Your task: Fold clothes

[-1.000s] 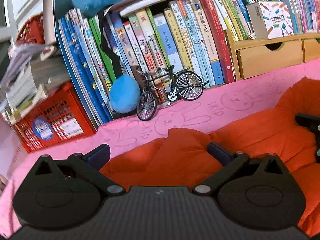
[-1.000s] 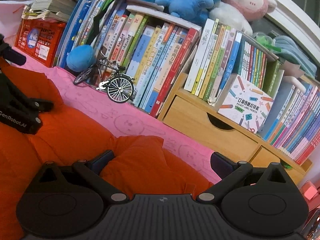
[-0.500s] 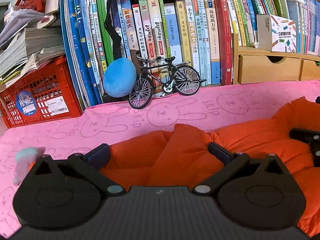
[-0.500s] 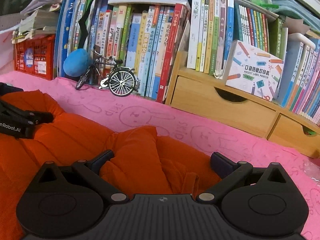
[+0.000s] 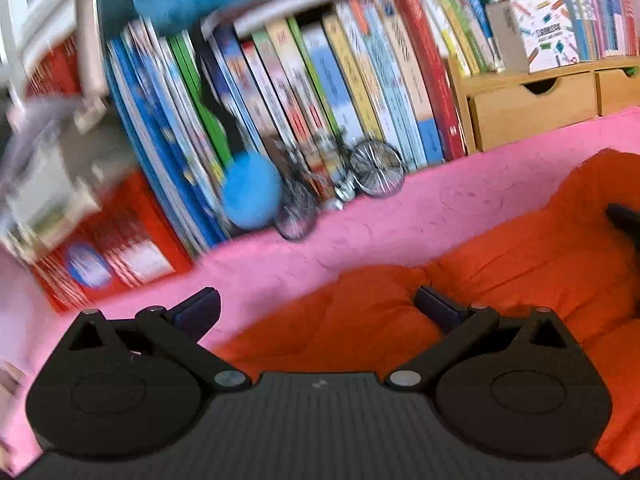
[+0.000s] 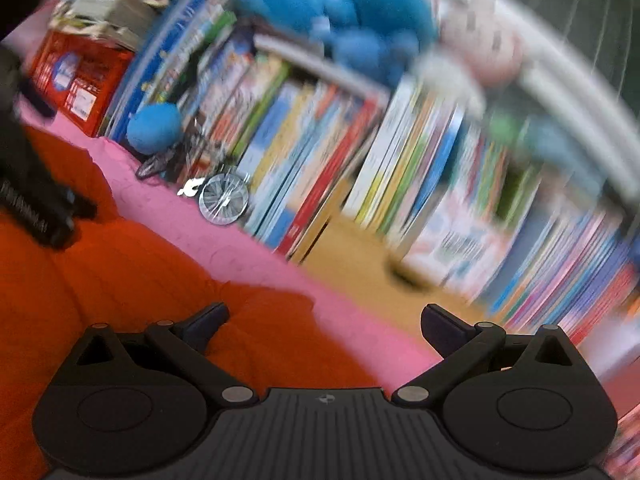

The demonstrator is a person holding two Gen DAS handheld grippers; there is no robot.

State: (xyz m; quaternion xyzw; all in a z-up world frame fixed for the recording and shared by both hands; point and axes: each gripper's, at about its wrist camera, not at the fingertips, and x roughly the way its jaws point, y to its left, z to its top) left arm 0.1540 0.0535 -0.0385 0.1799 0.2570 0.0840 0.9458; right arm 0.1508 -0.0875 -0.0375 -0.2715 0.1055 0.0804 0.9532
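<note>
My left gripper (image 5: pixel 316 304) has its fingers spread wide apart, low over the orange garment (image 5: pixel 500 264), with a soft padded fold of the cloth bulging up between them; I cannot tell whether the pads touch it. My right gripper (image 6: pixel 324 322) is likewise spread wide, its left finger (image 6: pixel 208 320) over the garment's near right corner and its right finger (image 6: pixel 444 326) over the pink cloth (image 6: pixel 248 248) beyond the edge.

The garment lies crumpled on the pink cloth in front of me, its long axis running left to right between my two grippers; which end is which I cannot tell. It looks thick and puffy, matte, with rounded folds. The pink cloth has a towel-like nap with faint embossed outlines.

Both views are tilted and smeared with blur. In the right wrist view, my left gripper's black body shows at the far left over the garment.

Far behind stand a row of leaning books (image 5: pixel 340 80), a small model bicycle (image 5: pixel 344 188) with spoked wheels, a blue plush ball (image 5: pixel 250 194), a red plastic crate (image 5: pixel 108 248) and wooden drawers (image 5: pixel 532 108).
</note>
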